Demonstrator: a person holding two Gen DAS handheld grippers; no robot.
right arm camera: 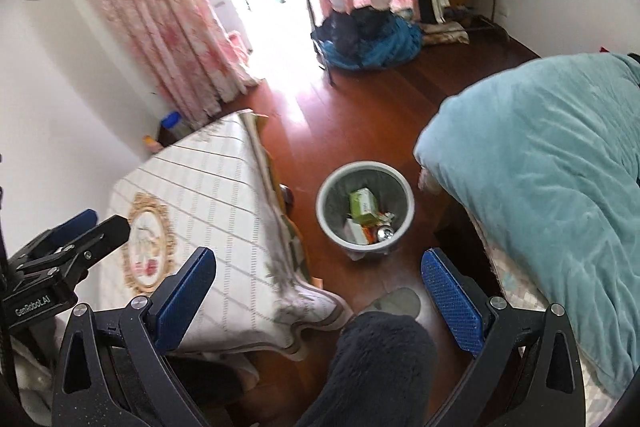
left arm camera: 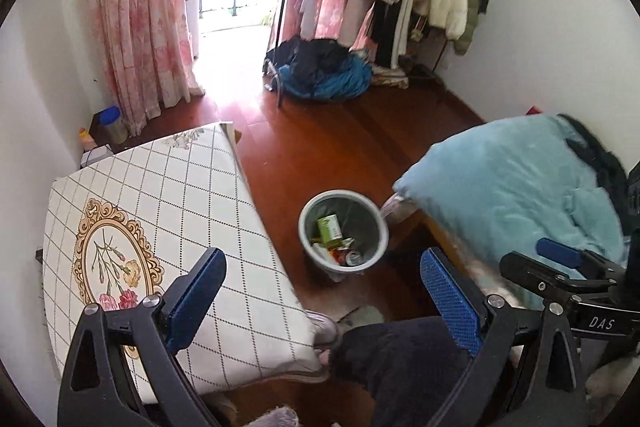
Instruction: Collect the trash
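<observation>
We see a glossy reddish-brown wooden floor (right arm camera: 360,115) that mirrors the daylight. On it stands a round grey plastic bin (right arm camera: 406,187), smooth and matt, holding a green paper carton (right arm camera: 362,203) and a shiny metal can (right arm camera: 385,234). A checked white tablecloth (left arm camera: 192,187) looks smooth, faintly sheened. The teal quilt (right arm camera: 540,155) is soft, plush cloth. Our matt black plastic left gripper (left arm camera: 324,291) and right gripper (right arm camera: 319,289) carry blue pads (right arm camera: 448,299) with a rough, dotted texture.
</observation>
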